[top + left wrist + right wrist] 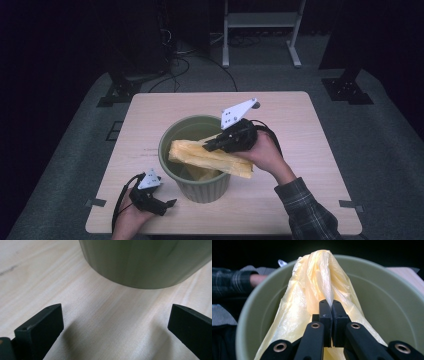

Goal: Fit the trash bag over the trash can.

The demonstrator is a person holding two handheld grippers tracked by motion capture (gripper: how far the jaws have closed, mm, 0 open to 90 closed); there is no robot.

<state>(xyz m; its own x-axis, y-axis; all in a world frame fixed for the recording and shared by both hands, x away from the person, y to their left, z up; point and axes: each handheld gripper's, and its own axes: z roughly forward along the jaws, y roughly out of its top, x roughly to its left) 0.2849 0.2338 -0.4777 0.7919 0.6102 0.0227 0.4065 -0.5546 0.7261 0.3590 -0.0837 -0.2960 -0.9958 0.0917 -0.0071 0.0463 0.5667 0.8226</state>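
Observation:
A pale green bin stands in the middle of the light wooden table. A yellow plastic bag lies stretched across the bin's mouth, part of it hanging inside. My right gripper is over the bin, shut on the bag. In the right gripper view the two jaws meet on the thin yellow bag, with the bin's rim behind. My left gripper rests low on the table at the bin's front left, open, nothing between its fingers. The bin's wall is just ahead of it.
Beyond the table's far edge stand a white frame, black stand feet and loose cables on the grey floor. Bare tabletop lies to the bin's right and behind it.

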